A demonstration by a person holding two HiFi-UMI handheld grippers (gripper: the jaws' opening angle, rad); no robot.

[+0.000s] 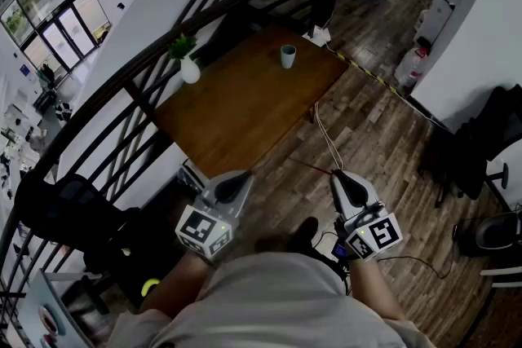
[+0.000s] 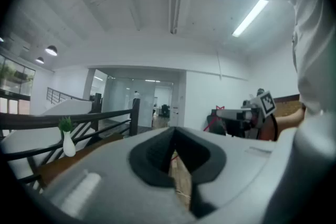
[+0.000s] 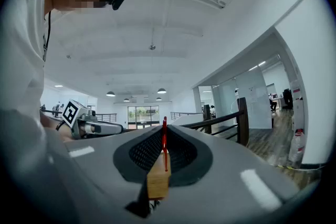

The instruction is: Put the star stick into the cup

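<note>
Standing well back from the wooden table (image 1: pixel 245 106), the person holds both tools low and close to the body. The right gripper (image 1: pixel 337 177) is clamped on the star stick (image 1: pixel 310 166), a thin red rod pinched between its pads and poking out towards the left over the plank floor (image 1: pixel 367 134). The left gripper (image 1: pixel 243 178) has its jaws drawn together with nothing between them. The cup (image 1: pixel 288 55) stands upright at the far end of the table, well apart from both grippers, and a white vase (image 1: pixel 189 69) with a green sprig stands near the far left edge. From where I stand, the carry comes first: walk up to the table's near side and hold the grip firm so the thin rod does not twist. Then I would turn the stick upright above the cup's mouth and lower it in before loosening the jaws. Nudging the rim could tip so light a cup.
</note>
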